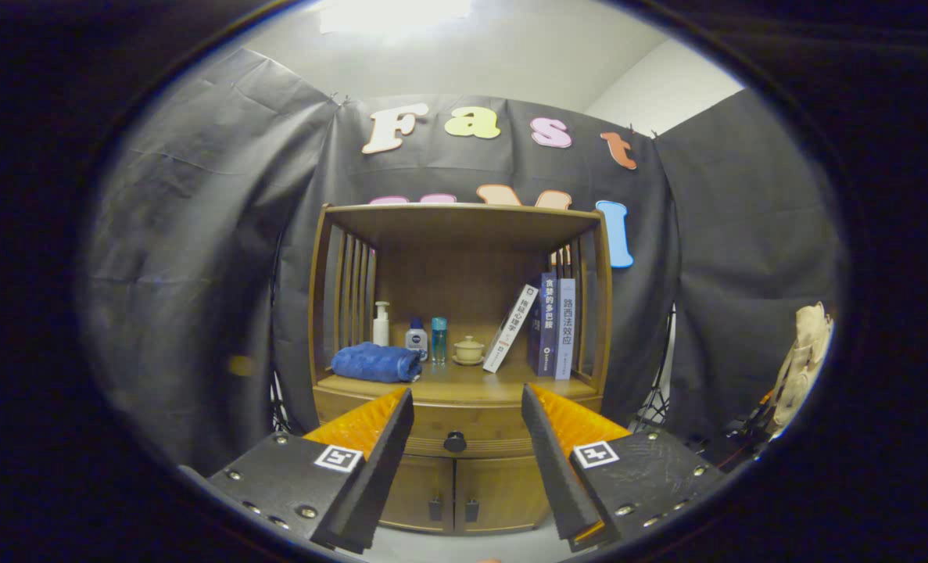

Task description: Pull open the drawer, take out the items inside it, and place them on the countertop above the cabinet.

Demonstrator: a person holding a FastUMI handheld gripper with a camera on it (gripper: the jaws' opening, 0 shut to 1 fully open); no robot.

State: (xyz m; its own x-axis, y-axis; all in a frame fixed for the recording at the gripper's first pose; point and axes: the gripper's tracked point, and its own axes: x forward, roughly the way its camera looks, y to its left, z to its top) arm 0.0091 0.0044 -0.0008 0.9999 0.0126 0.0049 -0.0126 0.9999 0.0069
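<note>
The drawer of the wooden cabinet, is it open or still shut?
Shut. The drawer front sits flush with the cabinet, its round knob untouched. The gripper is open, its fingers apart, with the knob beyond them.

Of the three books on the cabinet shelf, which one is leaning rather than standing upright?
The white book, the one nearest the small lidded pot. It tilts against the two dark upright books. The hand-held gripper is open.

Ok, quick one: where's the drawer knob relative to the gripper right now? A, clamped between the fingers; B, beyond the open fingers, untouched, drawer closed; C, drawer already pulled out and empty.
B: the drawer knob sits beyond the open gripper, untouched, with the drawer shut.
</note>
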